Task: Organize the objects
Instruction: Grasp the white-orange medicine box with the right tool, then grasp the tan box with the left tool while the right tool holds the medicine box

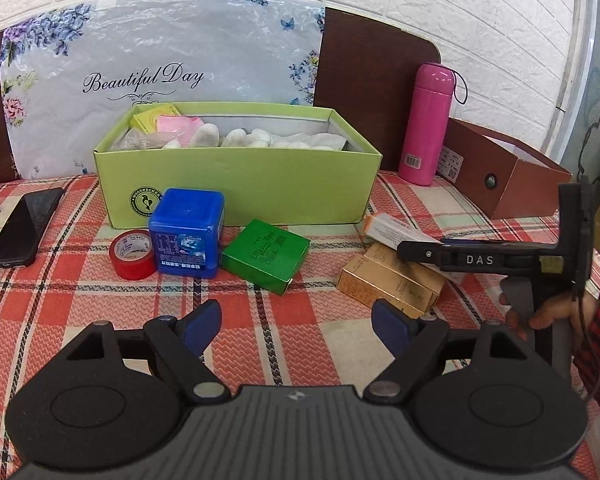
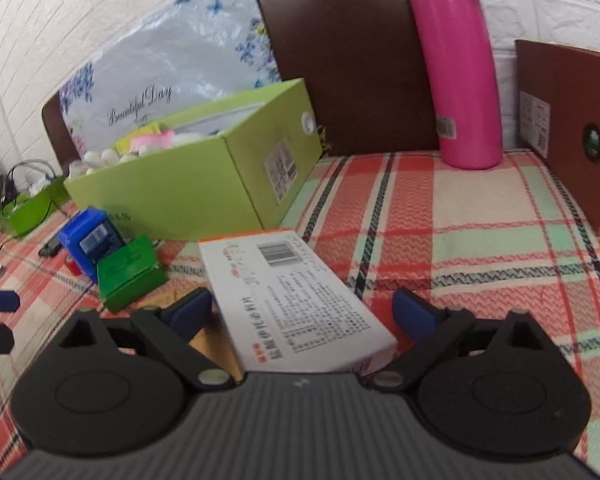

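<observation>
A white carton (image 2: 300,292) with an orange edge and a barcode lies between the fingers of my right gripper (image 2: 302,312). The blue pads stand a little off its sides, so the gripper is open. The carton rests on gold boxes (image 1: 388,284). My left gripper (image 1: 296,320) is open over bare plaid cloth, nothing between its fingers. Ahead of it sit a blue cube box (image 1: 188,232), a small green box (image 1: 266,256) and a red tape roll (image 1: 134,256). Behind them is the open light-green box (image 1: 236,184), which holds white bundles and packets.
A pink bottle (image 1: 426,124) stands at the back right beside an open brown box (image 1: 508,176). A black phone (image 1: 24,228) lies at the left on the plaid cloth (image 1: 300,288). A hand (image 1: 548,316) in a red striped sleeve holds the right gripper's handle.
</observation>
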`<state>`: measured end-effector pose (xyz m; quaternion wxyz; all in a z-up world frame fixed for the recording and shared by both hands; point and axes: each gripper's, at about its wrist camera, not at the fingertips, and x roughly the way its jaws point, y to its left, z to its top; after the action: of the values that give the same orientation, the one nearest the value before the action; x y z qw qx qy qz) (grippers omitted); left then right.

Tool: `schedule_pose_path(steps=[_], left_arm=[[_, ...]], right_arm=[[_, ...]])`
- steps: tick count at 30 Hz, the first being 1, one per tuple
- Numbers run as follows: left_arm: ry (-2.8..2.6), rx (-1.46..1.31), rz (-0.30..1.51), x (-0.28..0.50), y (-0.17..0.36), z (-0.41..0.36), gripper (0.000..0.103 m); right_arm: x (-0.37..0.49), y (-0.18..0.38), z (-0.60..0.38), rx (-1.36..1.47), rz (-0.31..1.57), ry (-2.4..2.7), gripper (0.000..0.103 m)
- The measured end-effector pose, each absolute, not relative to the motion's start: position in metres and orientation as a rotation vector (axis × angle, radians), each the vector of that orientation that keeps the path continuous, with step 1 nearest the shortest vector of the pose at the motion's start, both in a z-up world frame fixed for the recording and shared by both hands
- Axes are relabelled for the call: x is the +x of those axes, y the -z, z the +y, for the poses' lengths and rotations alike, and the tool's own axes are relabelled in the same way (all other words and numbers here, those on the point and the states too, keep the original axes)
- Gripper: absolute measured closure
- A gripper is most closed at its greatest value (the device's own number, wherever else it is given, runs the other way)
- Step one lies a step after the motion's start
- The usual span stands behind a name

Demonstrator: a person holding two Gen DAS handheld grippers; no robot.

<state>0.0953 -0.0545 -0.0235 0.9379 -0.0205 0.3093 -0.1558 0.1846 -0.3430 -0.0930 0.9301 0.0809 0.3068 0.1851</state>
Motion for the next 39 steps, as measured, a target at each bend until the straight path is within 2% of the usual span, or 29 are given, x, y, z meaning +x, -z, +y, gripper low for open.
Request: schedule_pose_path(steps=[2, 5, 11, 18, 21, 32, 39], left_arm=[[0.317, -0.044, 0.64, 0.098, 0.024, -0.056, 0.018], [0.327, -0.049, 0.648, 0.102, 0.025, -0.062, 0.018], [0.369, -0.07, 0.658, 0.115, 0.026, -0.088, 0.018], [0.402, -0.091, 0.705, 0.147, 0.045, -0.131, 0.018], [0.368, -0.091, 0.748, 0.16, 0.063, -0.133, 0.013], [0.255, -0.137, 0.747, 0.152, 0.058, -0.095, 0.017], [0.347, -0.093, 0.763, 0.163, 0.06, -0.135, 0.014]], right_arm=[[0.169, 0.091, -0.338, 0.169, 0.614, -0.359, 0.032], [0.138, 0.088, -0.327, 0.121, 0.575, -0.296, 0.035], [0.08, 0.081, -0.327, 0.078, 0.521, -0.103, 0.035], [0.046, 0.082, -0.342, 0.117, 0.55, -0.059, 0.035], [0.041, 0.083, -0.338, 0.111, 0.558, -0.071, 0.035], [0.04, 0.085, -0.328, 0.083, 0.574, -0.099, 0.037], [0.041, 0.087, -0.329, 0.092, 0.58, -0.09, 0.037]])
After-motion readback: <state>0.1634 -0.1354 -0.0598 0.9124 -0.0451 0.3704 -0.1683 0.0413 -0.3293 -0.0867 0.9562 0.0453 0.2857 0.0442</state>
